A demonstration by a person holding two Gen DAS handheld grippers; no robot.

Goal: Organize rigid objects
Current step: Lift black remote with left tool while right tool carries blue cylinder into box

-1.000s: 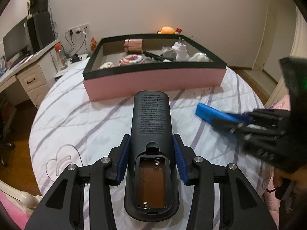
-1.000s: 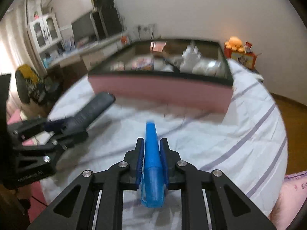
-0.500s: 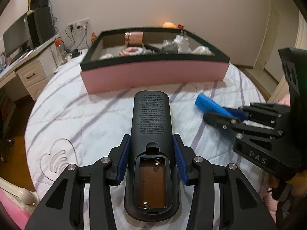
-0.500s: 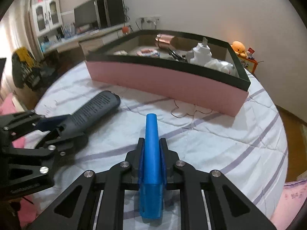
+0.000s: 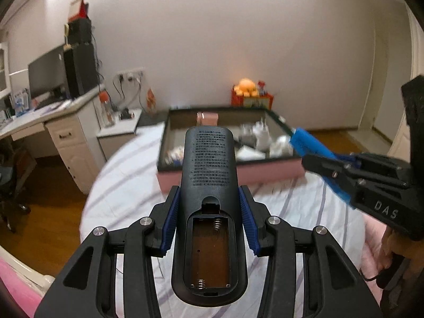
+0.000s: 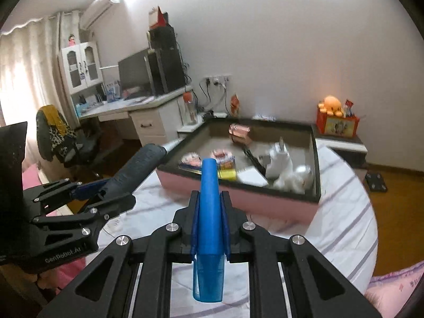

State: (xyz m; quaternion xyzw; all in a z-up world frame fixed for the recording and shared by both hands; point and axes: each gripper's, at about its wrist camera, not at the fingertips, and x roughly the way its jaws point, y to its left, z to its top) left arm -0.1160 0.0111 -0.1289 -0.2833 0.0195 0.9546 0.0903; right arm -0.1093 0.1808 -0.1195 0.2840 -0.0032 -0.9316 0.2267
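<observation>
My left gripper (image 5: 208, 201) is shut on a black remote control (image 5: 209, 175) that lies back side up, its battery bay uncovered and empty. My right gripper (image 6: 209, 204) is shut on a slim blue case (image 6: 209, 212) that points forward. Both are held in the air above the round white bed (image 6: 341, 228), in front of a pink box with a dark rim (image 6: 238, 201). In the left wrist view the right gripper (image 5: 312, 160) with the blue case (image 5: 308, 143) reaches over the box's right corner. In the right wrist view the left gripper (image 6: 114, 189) and remote (image 6: 137, 167) sit at the left.
The box (image 5: 267, 173) holds a copper can (image 6: 239, 132), a white charger (image 6: 279, 159), snack packets and other small items. A desk with a monitor (image 5: 46, 79) stands left, a chair (image 6: 58, 132) beside it. An orange plush toy (image 6: 331, 106) sits on a stand near the wall.
Both grippers have risen with their loads and tilted up, so more of the wall and room shows. The box now appears lower and farther. Neither grip has changed.
</observation>
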